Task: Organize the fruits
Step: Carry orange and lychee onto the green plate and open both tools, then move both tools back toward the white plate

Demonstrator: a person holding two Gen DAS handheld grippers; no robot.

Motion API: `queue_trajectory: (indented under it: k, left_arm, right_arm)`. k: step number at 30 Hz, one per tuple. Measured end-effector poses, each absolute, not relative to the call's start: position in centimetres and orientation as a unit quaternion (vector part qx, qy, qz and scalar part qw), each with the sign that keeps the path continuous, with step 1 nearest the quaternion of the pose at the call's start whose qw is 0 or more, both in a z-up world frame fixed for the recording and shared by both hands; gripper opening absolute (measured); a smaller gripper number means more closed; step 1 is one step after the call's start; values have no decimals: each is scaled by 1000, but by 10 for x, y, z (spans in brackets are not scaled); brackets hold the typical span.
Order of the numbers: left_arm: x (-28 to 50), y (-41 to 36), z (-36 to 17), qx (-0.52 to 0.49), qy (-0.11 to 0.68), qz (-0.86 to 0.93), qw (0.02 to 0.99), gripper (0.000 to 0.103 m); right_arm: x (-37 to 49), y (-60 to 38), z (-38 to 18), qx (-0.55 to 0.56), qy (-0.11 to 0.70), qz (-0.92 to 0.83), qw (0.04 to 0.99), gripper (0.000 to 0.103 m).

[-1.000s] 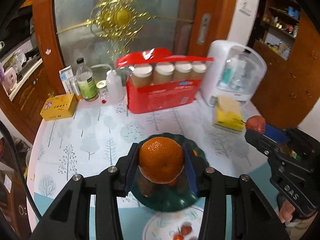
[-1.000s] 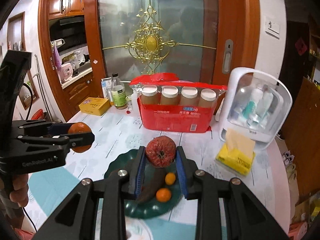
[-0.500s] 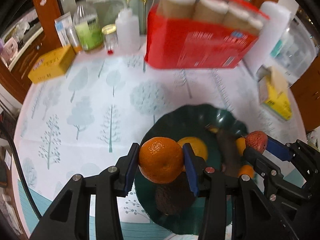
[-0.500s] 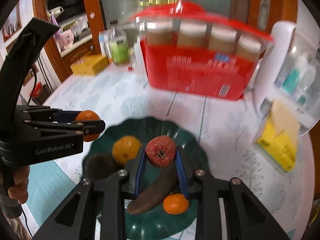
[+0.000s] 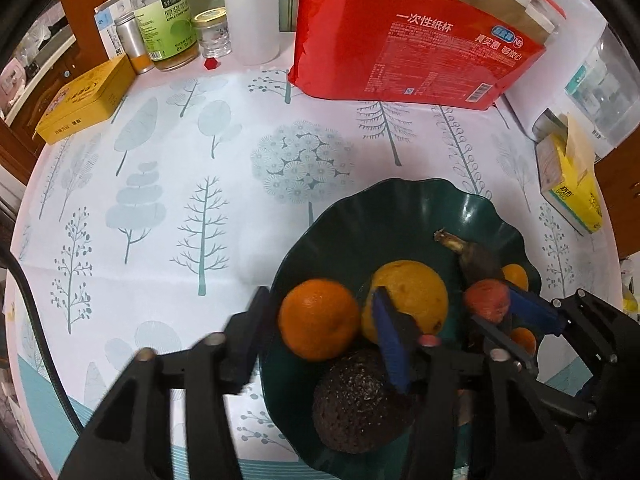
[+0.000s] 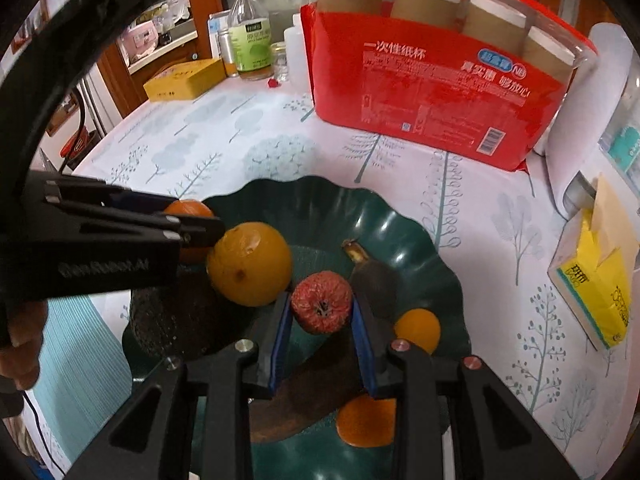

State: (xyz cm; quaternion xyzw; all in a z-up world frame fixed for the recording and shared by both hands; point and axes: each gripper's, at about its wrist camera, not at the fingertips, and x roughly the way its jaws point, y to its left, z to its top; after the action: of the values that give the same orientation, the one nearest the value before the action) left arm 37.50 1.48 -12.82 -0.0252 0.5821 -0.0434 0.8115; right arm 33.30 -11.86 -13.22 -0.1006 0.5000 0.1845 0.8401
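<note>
The tangerine [image 5: 319,319] sits low in the centre of the left wrist view, inside the near-left part of the green bowl [image 5: 400,208], between the fingers of the left gripper [image 5: 320,336]. Its jaws have just been opening and stand clear of the fruit on both sides, so it looks released, though whether it already rests on the bowl floor cannot be told. It touches or nearly touches a larger yellow orange [image 5: 408,300] to its right, with a dark rough-skinned round fruit [image 5: 360,400] below it. A tangerine is light, roundish and thin-skinned, with a slightly yielding, smooth peel; it will likely roll on the sloped bowl wall, and it is best taken across its widest middle with gentle pressure. In the right wrist view, just below centre, the right gripper [image 6: 322,322] is closed on a wrinkled red fruit [image 6: 322,303], pads pressing its two sides, held low over the bowl's middle. That fruit looks shrivelled and soft, so it bruises easily and should be set down, not dropped. Beside it lie a blackened banana [image 6: 372,280] and small oranges [image 6: 416,330]. Beyond the bowl, on the tree-print tablecloth [image 5: 180,168], a red pack of paper cups [image 5: 408,40] fills the upper right, bottles [image 5: 164,16] and a yellow tin [image 5: 80,100] the upper left, and a yellow tissue pack [image 5: 568,184] the right edge.
</note>
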Motion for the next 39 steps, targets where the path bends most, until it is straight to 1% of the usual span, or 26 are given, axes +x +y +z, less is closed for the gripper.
queue_trajectory:
  k: [2,5,6,13,15,23,33,39]
  left_arm:
    - [373,14,-125,-19,578,-43,815,68]
    - [368,11,-119,-13,575,-46,817,72]
    - [366,10,-116,-12,574,-47,817,73]
    - [346,6,-95,-9,563,-50,825,78]
    - [337,4,-84,-4,555,-49,830,82]
    - [295,4,-38,10,513,-34,858,91]
    - [228,17,13,2,468,-17,884,91]
    - [188,20,29,-5,456,-15,890,91]
  right_arm:
    - [332,-120,-131,-97,498,189,841,37]
    - [328,-121,-125,-96,487,189,847,46]
    - [326,-121,-123,-98,483,187,850,46]
    - [318,-129,-108,-81,475,179,858,46]
    - [315,-133,-103,-73,475,175,860,46]
    - [289,-140,-73,-59,465,161,868,46]
    - [239,-139,-28,-45,448,152,880,46]
    - [205,-138,-8,-37,442,149,884,46]
